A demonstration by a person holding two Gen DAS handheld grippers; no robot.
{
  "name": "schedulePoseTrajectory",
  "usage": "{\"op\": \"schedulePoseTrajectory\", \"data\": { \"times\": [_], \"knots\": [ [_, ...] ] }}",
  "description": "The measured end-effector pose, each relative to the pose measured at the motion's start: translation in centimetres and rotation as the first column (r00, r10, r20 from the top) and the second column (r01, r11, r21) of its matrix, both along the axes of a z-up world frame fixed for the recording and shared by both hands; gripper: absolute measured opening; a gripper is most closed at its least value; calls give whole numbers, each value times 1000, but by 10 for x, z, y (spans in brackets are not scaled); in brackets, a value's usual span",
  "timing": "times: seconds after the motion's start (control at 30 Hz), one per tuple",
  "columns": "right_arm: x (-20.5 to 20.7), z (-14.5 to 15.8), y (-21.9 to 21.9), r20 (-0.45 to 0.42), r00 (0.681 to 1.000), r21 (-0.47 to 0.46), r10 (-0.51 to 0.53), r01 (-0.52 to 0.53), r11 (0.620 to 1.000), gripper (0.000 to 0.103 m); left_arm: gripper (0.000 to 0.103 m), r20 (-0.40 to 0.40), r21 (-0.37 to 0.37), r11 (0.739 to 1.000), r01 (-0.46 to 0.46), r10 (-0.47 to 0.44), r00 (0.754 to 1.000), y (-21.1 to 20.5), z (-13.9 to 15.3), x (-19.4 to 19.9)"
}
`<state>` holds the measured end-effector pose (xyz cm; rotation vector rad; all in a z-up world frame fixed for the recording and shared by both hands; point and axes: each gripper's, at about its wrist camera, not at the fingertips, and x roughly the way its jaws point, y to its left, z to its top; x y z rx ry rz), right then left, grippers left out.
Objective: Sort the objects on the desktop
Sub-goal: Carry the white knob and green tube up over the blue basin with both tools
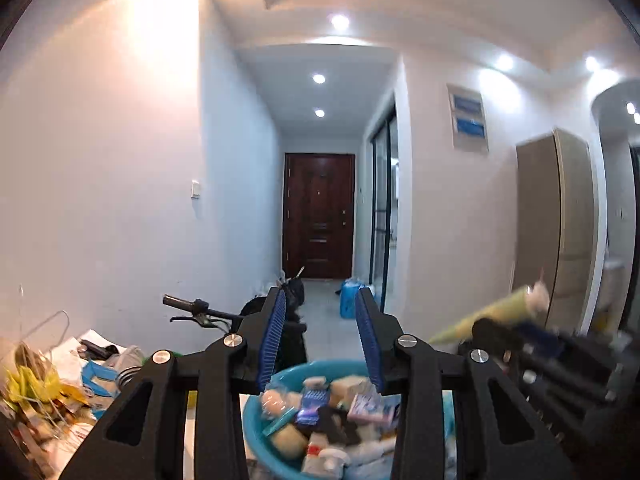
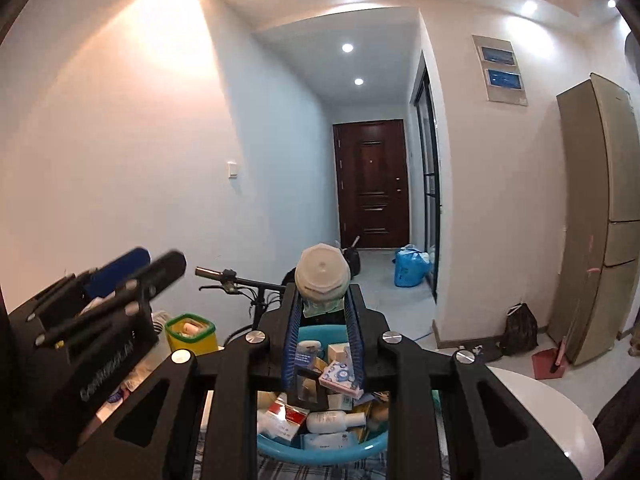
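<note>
hallway backdrop; left tool (image 1: pixel 320 300) apart, empty; right tool (image 2: pixel 322 308) clamped on white-capped tube (image 2: pixel 322 276), label unreadable

No text reads cleanly in either view. The black plastic body of the left gripper (image 2: pixel 92 344), seen at left from the right wrist camera, carries pale lettering, too blurred to spell out. Small boxes and bottles in the near turquoise plastic basin (image 2: pixel 280 450) show print too small to read.

Home hallway; front door (image 2: pixel 371 184), fridge (image 2: pixel 604 216), bicycle handlebar (image 2: pixel 228 276)
</note>
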<state>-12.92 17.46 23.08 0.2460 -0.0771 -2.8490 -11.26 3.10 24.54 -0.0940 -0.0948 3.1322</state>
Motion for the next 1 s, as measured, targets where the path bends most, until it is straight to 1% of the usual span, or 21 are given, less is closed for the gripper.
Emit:
{"op": "schedulePoseTrajectory", "data": {
  "times": [0.07, 0.13, 0.23, 0.27, 0.4, 0.57, 0.67, 0.7, 0.73, 0.83, 0.87, 0.93, 1.0],
  "knots": [
    [-4, 5, 0, -11, 1000, 0, -10, 10, 1000, 21, 39, 8, 15, 1000, 18, -18, 1000, -2, 5, -3],
    [-5, 7, 1, -16, 1000, 4, -16, 16, 1000, 21, 38, 23, 14, 999, 48, -48, 999, -4, 7, -6],
    [-7, 11, 4, -30, 1000, -22, 5, -5, 1000, 21, 36, 35, 31, 996, 81, -82, 996, -9, 9, -13],
    [-7, 13, 3, -38, 999, -15, 8, -9, 1000, 21, 36, 43, 32, 995, 90, -91, 995, -10, 9, -17],
    [-9, 11, 3, -53, 999, 2, -2, 2, 1000, 21, 36, 50, 29, 994, 101, -103, 993, -9, 7, -29],
    [-21, 7, 5, -51, 999, -23, -10, 9, 1000, 21, 36, 69, 19, 994, 111, -112, 991, -4, -2, -45],
    [-32, -2, 5, -25, 1000, -17, -15, 15, 1000, 21, 36, 90, 7, 995, 103, -104, 991, -4, -17, -54],
    [-36, -4, 4, -11, 1000, -11, -16, 16, 1000, 21, 36, 106, 14, 996, 91, -92, 990, -3, -20, -60],
    [-41, -7, 2, -3, 1000, -4, -13, 13, 1000, 21, 36, 129, 11, 995, 98, -99, 987, -2, -23, -67],
    [-54, -15, 0, 35, 999, -18, -4, 5, 1000, 21, 36, 174, 60, 991, 120, -129, 976, -5, -30, -79],
    [-57, -17, 1, 43, 999, -25, 5, -4, 1000, 21, 36, 184, 58, 990, 128, -137, 973, -5, -31, -81],
    [-62, -19, 2, 59, 998, -30, 16, -14, 999, 21, 36, 180, 43, 993, 114, -120, 976, -5, -33, -82],
    [-65, -20, 4, 64, 998, -26, 11, -9, 1000, 21, 36, 169, 44, 994, 99, -105, 980, -7, -33, -81]
  ]
}}
